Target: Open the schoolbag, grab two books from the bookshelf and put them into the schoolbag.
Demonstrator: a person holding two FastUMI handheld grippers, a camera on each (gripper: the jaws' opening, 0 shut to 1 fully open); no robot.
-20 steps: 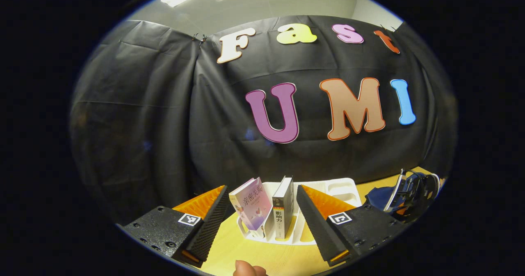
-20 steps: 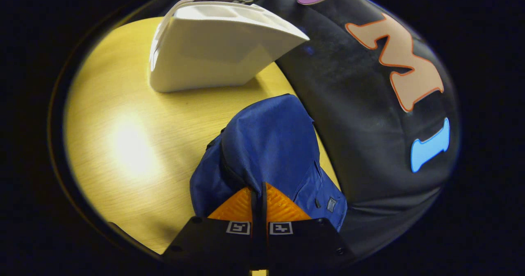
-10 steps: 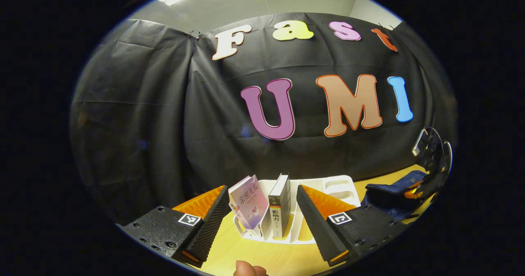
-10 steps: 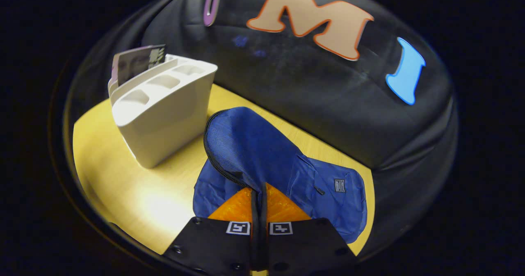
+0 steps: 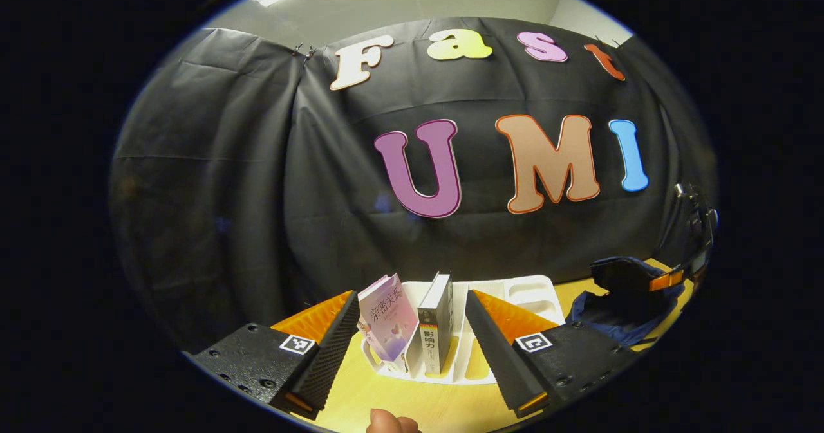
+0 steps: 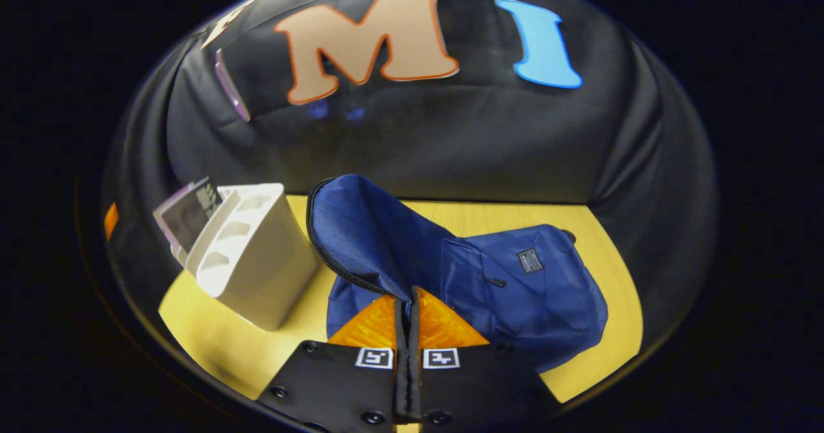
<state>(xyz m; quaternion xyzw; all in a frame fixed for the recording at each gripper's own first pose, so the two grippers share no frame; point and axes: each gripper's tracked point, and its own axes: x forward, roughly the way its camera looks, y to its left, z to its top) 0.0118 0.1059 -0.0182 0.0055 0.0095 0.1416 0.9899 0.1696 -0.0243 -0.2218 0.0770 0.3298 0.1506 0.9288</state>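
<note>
Left gripper point(image 5: 412, 340) spread, facing two books point(image 5: 412, 320) in the bookshelf point(image 5: 515, 291). Right gripper point(image 6: 405, 307) pressed together, pinching the schoolbag point(image 6: 515, 285) flap on the bench point(image 6: 599, 227).

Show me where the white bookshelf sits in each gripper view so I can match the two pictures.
Left gripper view: the white bookshelf stands low at centre, between the open fingers of the left gripper, holding two books.
Right gripper view: the bookshelf sits at lower left, beside the blue schoolbag.
Shared landmark: the schoolbag, at the left gripper view's lower right.
</note>
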